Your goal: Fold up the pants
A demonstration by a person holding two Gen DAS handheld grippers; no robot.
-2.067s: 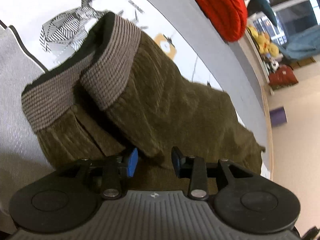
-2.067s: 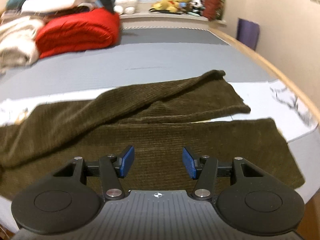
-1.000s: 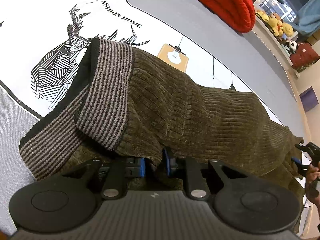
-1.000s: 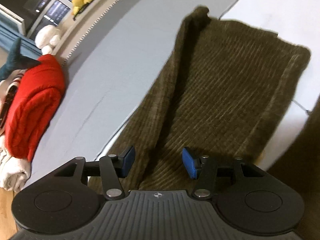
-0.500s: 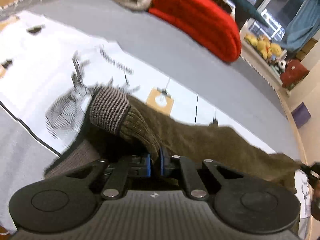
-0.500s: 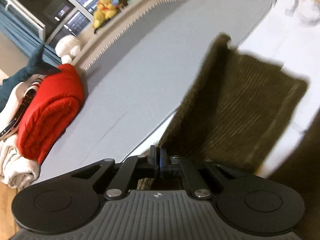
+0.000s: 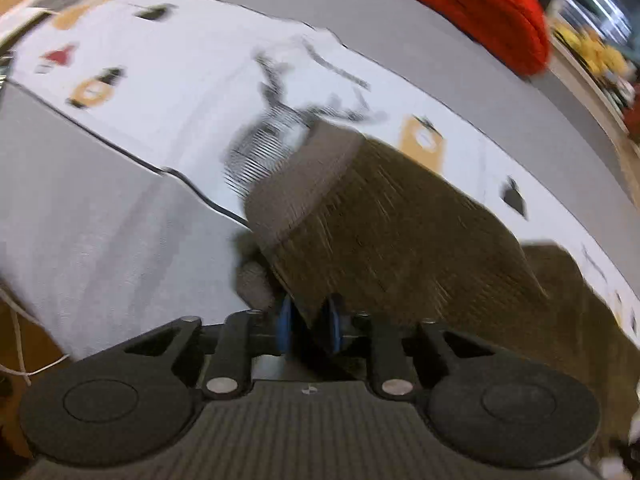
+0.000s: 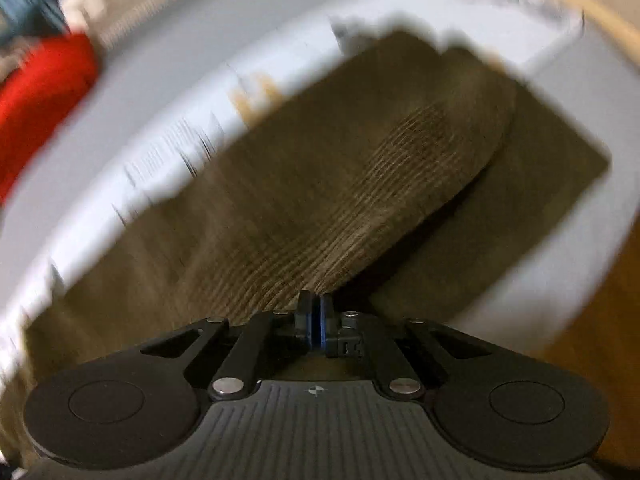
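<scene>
Frankly, my worry is the corduroy pants (image 7: pixel 400 232) slipping loose mid-carry, since my left gripper (image 7: pixel 308 328) pinches only a thin edge near the striped waistband (image 7: pixel 296 192) with jaws that have just been easing apart. My right gripper (image 8: pixel 316 324) is clenched on a leg fold. They hang lifted above the bed (image 7: pixel 100 240).

Olive ribbed pants (image 7: pixel 400 232), grey striped waistband (image 7: pixel 304 184), red blanket (image 7: pixel 472 8)
</scene>
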